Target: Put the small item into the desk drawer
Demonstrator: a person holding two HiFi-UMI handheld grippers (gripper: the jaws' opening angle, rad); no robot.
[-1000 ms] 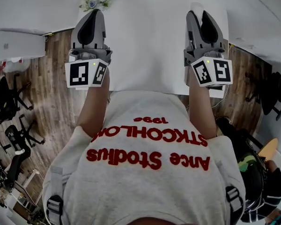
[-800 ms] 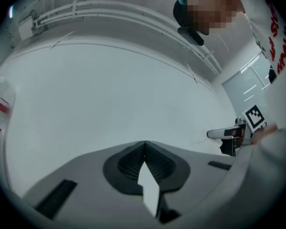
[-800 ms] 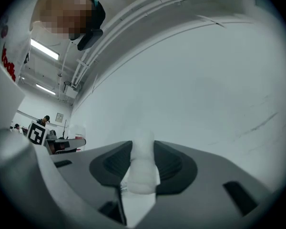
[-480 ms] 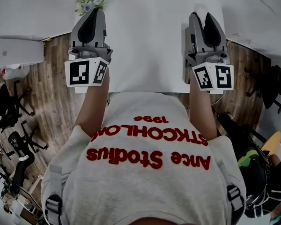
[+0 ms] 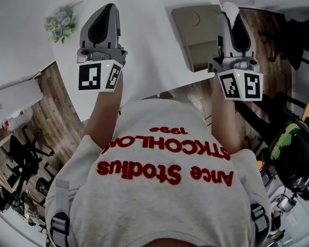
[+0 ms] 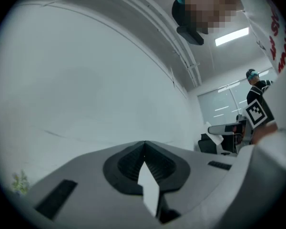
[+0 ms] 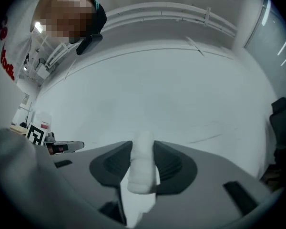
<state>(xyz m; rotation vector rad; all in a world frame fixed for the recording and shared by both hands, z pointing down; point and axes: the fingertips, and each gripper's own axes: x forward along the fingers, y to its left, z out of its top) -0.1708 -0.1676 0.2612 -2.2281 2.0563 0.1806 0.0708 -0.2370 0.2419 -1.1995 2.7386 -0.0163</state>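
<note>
My right gripper (image 5: 230, 10) is shut on a small white roll-shaped item (image 7: 142, 168), whose tip (image 5: 229, 7) pokes out past the jaws. It hovers just right of an open drawer (image 5: 195, 45) with a beige inside, at the right end of the white desk (image 5: 144, 45). In the right gripper view, only a white wall lies beyond the right gripper (image 7: 143, 144). My left gripper (image 5: 107, 10) is held over the desk's left part, its jaws together with nothing between them. In its own view the left gripper (image 6: 144, 146) also faces a white wall.
A small bunch of pale flowers (image 5: 62, 22) stands on the desk's far left. Wooden floor (image 5: 56, 112) surrounds the desk. Black office chairs (image 5: 18, 161) stand on the left, and dark bags with a green thing (image 5: 291, 148) lie on the right.
The head view has swung: the desk now lies slanted and the open beige drawer has come into sight left of the right gripper. Both grippers keep their grip and pose.
</note>
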